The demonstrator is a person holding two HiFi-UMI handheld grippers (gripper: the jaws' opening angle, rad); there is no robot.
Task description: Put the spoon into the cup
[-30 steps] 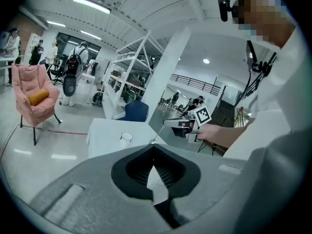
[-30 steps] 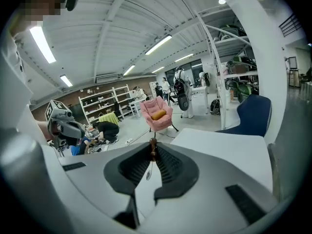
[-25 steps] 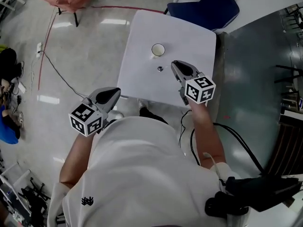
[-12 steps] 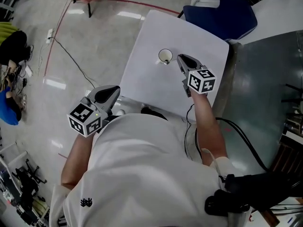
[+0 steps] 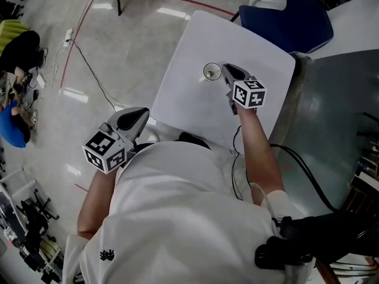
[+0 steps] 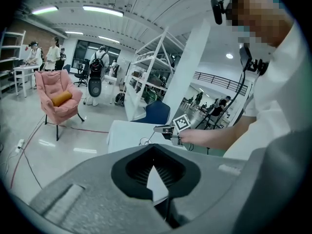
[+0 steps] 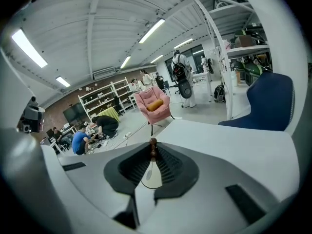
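A small white cup (image 5: 211,71) stands on the white table (image 5: 195,93), toward its far side. My right gripper (image 5: 228,71) reaches over the table with its tips right beside the cup. It is shut on a thin spoon (image 7: 153,143) near the brown knob on its handle. The stem and bowl hang down between the jaws in the right gripper view. In the head view the spoon is hidden, so I cannot tell whether it is over the cup. My left gripper (image 5: 136,116) hangs off the table's near edge beside the person's body, shut with nothing in it.
A blue chair (image 5: 284,13) stands past the table's far edge. A grey surface (image 5: 331,99) adjoins the table on the right. A cable (image 5: 89,70) trails over the floor at left. A pink armchair (image 6: 56,99) and several people are farther off.
My right gripper has moved away from the person across the table and lower, up to the cup. The left gripper has shifted a little beside the body.
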